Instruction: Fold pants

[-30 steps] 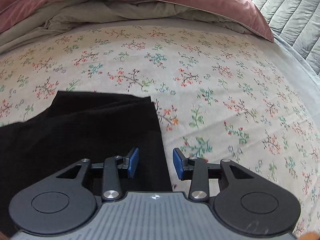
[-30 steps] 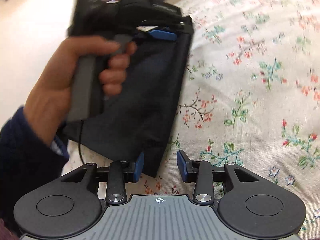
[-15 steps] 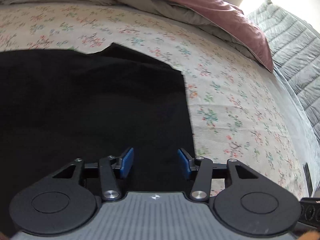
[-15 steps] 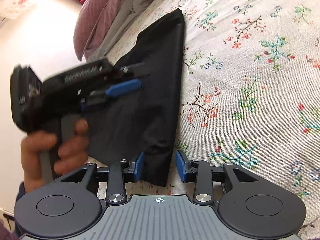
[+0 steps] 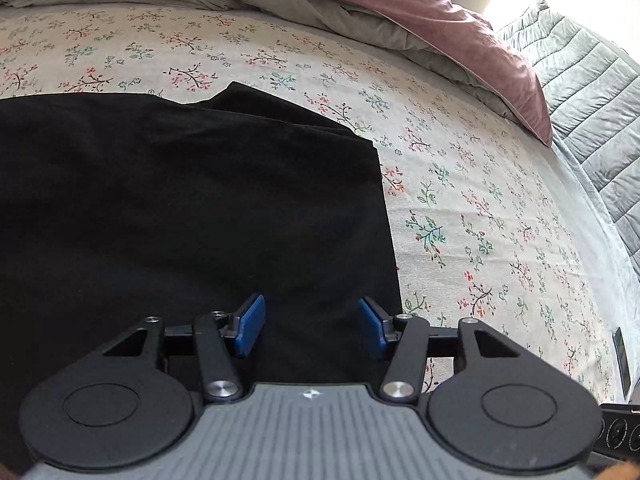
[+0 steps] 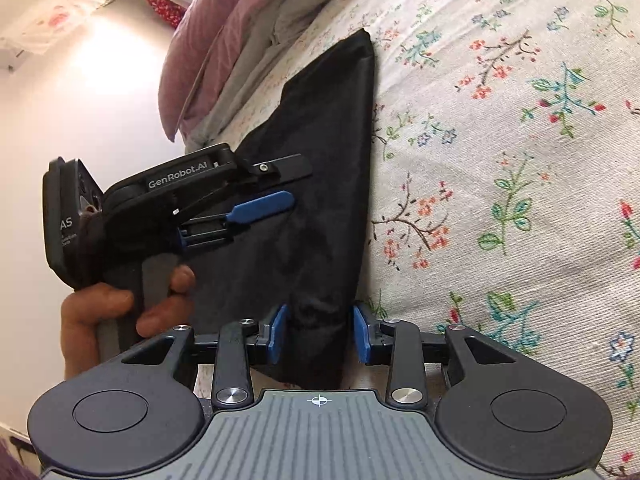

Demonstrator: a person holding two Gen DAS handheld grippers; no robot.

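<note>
A: Where are the black pants (image 5: pixel 180 208)?

B: Flat on the flowered sheet (image 5: pixel 460 200), folded into a dark slab; a pink duvet (image 5: pixel 440 36) is bunched along the far edge.

A: And the left gripper (image 5: pixel 311 326)?

B: Above the pants near their right edge; its jaws are opening, the blue pads (image 5: pixel 250 324) apart with only flat cloth beneath them, nothing pinched.

A: The right gripper (image 6: pixel 319 334)?

B: Its pads (image 6: pixel 277 334) straddle the near corner of the pants; the cloth bulges between them (whether they press it, I cannot tell); a hand (image 6: pixel 120 312) holds the left one alongside.
</note>
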